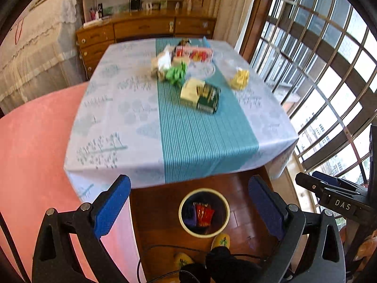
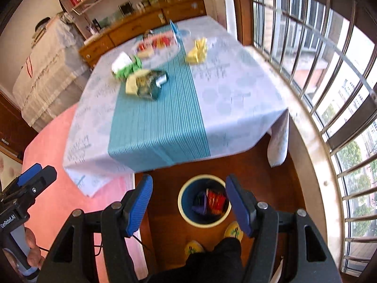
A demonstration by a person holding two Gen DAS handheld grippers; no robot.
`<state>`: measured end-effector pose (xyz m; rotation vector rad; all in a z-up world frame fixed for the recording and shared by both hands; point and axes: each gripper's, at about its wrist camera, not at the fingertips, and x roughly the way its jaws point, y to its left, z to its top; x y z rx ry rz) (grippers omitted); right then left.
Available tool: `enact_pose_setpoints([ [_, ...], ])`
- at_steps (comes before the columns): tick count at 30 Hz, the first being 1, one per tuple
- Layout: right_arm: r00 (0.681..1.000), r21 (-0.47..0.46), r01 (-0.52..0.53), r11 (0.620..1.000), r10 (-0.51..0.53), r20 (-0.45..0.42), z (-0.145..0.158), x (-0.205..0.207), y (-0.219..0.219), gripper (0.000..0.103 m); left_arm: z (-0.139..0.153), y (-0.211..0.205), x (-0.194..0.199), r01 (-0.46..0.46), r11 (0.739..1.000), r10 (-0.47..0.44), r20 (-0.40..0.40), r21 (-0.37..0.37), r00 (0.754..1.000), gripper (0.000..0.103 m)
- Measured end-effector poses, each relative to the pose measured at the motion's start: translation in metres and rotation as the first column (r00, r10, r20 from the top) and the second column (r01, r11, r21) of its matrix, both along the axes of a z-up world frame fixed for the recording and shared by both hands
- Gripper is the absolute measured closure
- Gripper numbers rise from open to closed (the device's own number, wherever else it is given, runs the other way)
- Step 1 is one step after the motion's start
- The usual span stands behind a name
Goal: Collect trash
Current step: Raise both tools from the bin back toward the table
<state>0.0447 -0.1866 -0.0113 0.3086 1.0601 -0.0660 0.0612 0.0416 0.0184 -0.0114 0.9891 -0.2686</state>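
My left gripper point(image 1: 189, 204) is open and holds nothing, high above a round cream-rimmed bin point(image 1: 181, 213) on the wooden floor. In the bin lie a red wrapper point(image 1: 203, 214) and a purple one point(image 1: 189, 214). My right gripper point(image 2: 189, 202) is open too, nothing between its blue pads, above the same bin point(image 2: 180, 202). On the table farther off lie a green-and-yellow packet point(image 1: 200, 94) point(image 2: 146, 83), a crumpled yellow wrapper point(image 1: 240, 79) point(image 2: 198, 52), a crumpled green wrapper point(image 1: 176, 72) point(image 2: 128, 69) and a white scrap point(image 2: 121, 62).
The table point(image 1: 113, 118) carries a pale cloth with a teal striped runner; a clear box with red items point(image 1: 194, 53) stands at its far end. A pink bed point(image 1: 35, 153) lies left, barred windows point(image 1: 329, 70) right. A person's slippered feet point(image 2: 233, 232) stand by the bin.
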Motion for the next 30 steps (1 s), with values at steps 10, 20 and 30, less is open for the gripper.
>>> enact_pose_setpoints([
  [10, 0.993, -0.033, -0.012, 0.999, 0.016, 0.114, 0.058, 0.034, 0.009, 0.038, 0.062, 0.016, 0.035, -0.019, 1.0, 0.022, 0.124, -0.022, 0.992, 0.004],
  [20, 0.99, -0.041, -0.06, 0.997, 0.064, 0.125, 0.058, 0.106, -0.01, 0.038, 0.053, 0.018, 0.1, -0.093, 0.995, 0.094, 0.041, -0.042, 0.995, 0.006],
  [30, 0.988, 0.012, -0.151, 0.988, 0.151, 0.013, 0.01, 0.215, -0.057, 0.038, 0.016, -0.025, 0.19, -0.202, 0.979, 0.203, -0.055, 0.019, 0.978, 0.006],
])
